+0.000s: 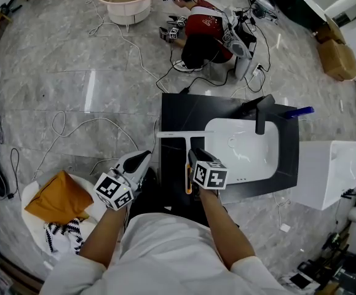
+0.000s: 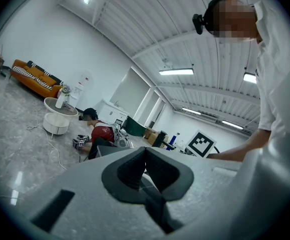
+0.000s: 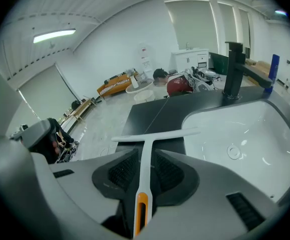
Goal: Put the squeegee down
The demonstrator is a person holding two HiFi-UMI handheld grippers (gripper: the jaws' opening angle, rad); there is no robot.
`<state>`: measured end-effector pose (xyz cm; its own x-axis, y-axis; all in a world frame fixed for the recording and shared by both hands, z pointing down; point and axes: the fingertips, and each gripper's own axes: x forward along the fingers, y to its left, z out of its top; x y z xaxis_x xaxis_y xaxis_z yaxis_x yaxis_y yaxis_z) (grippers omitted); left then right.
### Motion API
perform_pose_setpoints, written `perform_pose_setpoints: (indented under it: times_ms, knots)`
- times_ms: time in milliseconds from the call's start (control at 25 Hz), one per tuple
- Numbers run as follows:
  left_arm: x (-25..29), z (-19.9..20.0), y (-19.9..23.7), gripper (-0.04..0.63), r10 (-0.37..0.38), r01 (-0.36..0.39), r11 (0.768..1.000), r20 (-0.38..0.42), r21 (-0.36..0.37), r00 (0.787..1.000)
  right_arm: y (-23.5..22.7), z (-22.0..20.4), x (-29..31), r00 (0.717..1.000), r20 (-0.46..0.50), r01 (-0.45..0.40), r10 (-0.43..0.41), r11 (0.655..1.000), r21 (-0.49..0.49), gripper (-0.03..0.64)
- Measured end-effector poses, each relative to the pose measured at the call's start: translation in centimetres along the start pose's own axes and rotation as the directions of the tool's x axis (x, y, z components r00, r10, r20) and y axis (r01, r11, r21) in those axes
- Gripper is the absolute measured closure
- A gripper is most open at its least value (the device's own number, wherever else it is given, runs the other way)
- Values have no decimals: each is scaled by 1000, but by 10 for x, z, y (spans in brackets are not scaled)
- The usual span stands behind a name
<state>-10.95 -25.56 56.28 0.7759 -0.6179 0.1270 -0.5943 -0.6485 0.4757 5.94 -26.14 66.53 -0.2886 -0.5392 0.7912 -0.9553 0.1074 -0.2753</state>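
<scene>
The squeegee is white, with a long thin blade and an orange-tipped handle. Its blade lies across the black countertop by the left rim of the white sink. My right gripper is shut on the squeegee's handle, which runs between the right gripper's pads. Whether the blade touches the counter I cannot tell. My left gripper hangs off the counter's left side, shut with nothing in it; in the left gripper view the left gripper's pads meet.
A black faucet and a blue bottle stand at the back of the sink. A white box is right of the counter. A basket with an orange cloth sits at my left. A crouching person and cables lie beyond.
</scene>
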Motion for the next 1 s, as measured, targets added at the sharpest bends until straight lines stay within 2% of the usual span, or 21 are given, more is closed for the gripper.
perform_pose_setpoints:
  times_ms: [200, 360, 480, 640, 880, 1000]
  knots:
    - [9, 25, -25, 580, -14, 13, 998, 21, 57, 1000, 12, 45, -56, 985, 158, -52, 63, 996, -72, 529]
    - [10, 49, -49, 580, -19, 14, 994, 44, 112, 999, 25, 88, -118, 937, 324, -78, 134, 980, -182, 548]
    - [8, 71, -65, 580, -5, -5, 990, 73, 140, 997, 31, 118, -170, 879, 439, -66, 184, 961, -269, 569]
    - [4, 93, -84, 580, 6, -25, 983, 101, 184, 995, 40, 143, -237, 785, 548, -92, 288, 930, -357, 592]
    - [-4, 135, -129, 580, -5, -40, 965, 170, 261, 985, 43, 160, -334, 631, 637, -121, 443, 867, -483, 601]
    - [-15, 156, -148, 580, -2, -61, 955, 212, 291, 977, 35, 161, -370, 568, 663, -138, 488, 850, -508, 603]
